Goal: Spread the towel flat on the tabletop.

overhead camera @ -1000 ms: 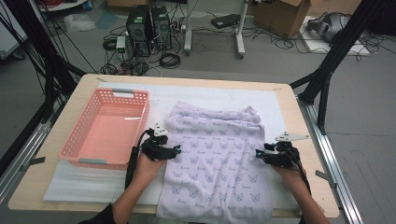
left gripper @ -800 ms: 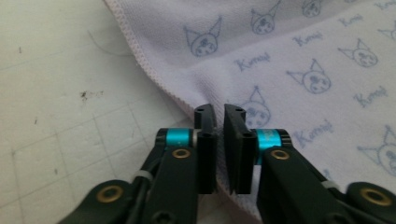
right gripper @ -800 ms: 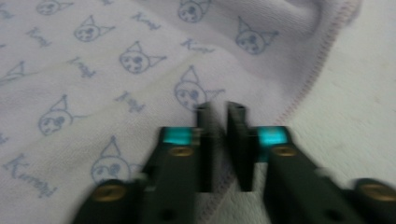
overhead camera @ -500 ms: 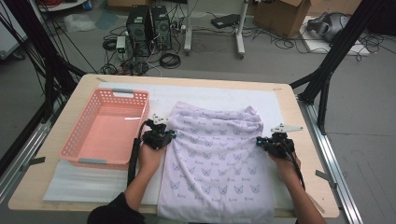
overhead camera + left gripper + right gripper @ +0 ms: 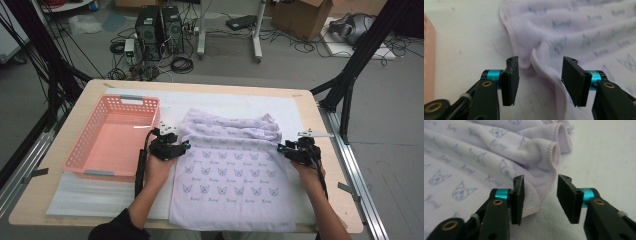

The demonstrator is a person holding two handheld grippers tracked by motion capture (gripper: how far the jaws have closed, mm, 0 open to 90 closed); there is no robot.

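- Lilac towel point(image 5: 232, 175) with a cat-face print lies spread on the white mat point(image 5: 100, 197) covering the tabletop point(image 5: 320, 125); its far end is bunched into folds, its near end reaches the tabletop's front edge.
- Left claw point(image 5: 181, 146) at the towel's left edge, beside the bunched part. Jaws have just been opening and now stand apart (left gripper view: a curl of the hem point(image 5: 541, 65) lies between them, no pad pressing on it).
- Right claw point(image 5: 283, 148) at the towel's right edge, level with the left. Jaws likewise just opened; a stitched fold point(image 5: 541, 182) sits between them, close against one pad (contact uncertain), clear of the other.
- Pink basket point(image 5: 90, 160) left of the towel, just beside the left hand point(image 5: 159, 167).
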